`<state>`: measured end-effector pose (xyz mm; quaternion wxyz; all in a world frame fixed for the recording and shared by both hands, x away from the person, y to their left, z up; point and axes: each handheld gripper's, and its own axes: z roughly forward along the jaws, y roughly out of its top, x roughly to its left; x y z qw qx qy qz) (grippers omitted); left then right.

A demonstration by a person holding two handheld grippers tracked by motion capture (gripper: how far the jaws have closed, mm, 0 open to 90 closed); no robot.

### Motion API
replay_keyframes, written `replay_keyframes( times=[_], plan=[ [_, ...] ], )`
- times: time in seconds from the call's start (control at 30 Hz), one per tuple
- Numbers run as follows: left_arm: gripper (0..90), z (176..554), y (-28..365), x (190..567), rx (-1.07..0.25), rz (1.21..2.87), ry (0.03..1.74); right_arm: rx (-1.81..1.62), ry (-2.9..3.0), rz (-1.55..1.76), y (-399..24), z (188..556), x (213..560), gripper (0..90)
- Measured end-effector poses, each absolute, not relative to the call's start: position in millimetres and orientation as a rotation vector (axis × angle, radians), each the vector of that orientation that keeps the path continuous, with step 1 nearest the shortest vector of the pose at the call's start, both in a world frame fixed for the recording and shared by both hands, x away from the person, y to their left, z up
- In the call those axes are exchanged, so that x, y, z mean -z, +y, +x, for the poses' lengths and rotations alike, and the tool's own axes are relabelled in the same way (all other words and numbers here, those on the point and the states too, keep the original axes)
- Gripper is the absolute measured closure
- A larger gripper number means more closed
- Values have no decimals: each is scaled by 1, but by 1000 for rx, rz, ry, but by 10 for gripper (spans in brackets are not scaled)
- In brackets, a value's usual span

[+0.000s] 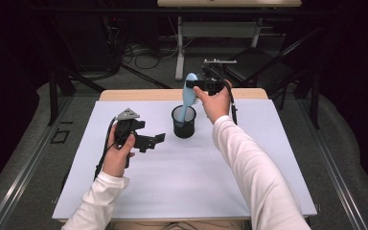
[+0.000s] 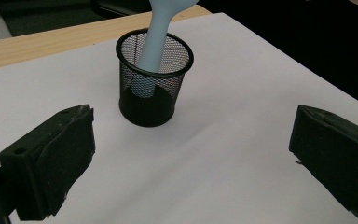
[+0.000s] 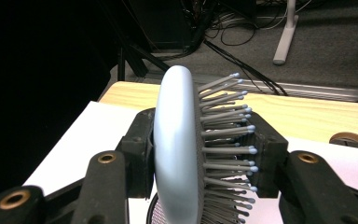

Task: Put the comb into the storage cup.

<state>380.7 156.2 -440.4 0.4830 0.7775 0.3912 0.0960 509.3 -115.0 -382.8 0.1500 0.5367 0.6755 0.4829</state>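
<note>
- My right gripper (image 1: 197, 84) is clamped on the head of the pale blue hairbrush (image 1: 189, 96); in the right gripper view the jaws press from both sides, one pad on the smooth back of the hairbrush (image 3: 177, 154), the other against the bristle tips.
- The brush stands nearly upright, leaning slightly, its handle down inside the black mesh cup (image 1: 184, 122). In the left gripper view the handle of the brush (image 2: 156, 44) passes the rim of the cup (image 2: 154, 79) and its lower end shows through the mesh, low in the cup; whether it touches the bottom I cannot tell.
- My right gripper sits above the cup and a little toward the table's far edge.
- My left gripper (image 1: 146, 139) is to the left of the cup and nearer to me, low over the white sheet (image 1: 182, 182). Its jaws stand wide apart with nothing between them; both point toward the cup, which is well clear of them.
- The cup stands on the white sheet, in its far half, near the middle across. The strip of wooden table (image 1: 139, 94) lies just behind it.
- Bare sheet surrounds the cup on all sides, with the widest stretch on the near side.
- Beyond the far table edge are floor cables (image 3: 242, 28) and a white desk leg (image 1: 179, 52).
</note>
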Motion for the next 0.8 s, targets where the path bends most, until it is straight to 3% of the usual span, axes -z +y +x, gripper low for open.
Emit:
replay_keyframes(
  times=[0.8],
  plan=[
    [4, 381, 157, 441, -233, 1896, 955, -1306, 1933, 1511, -111, 514, 399, 511]
  ],
)
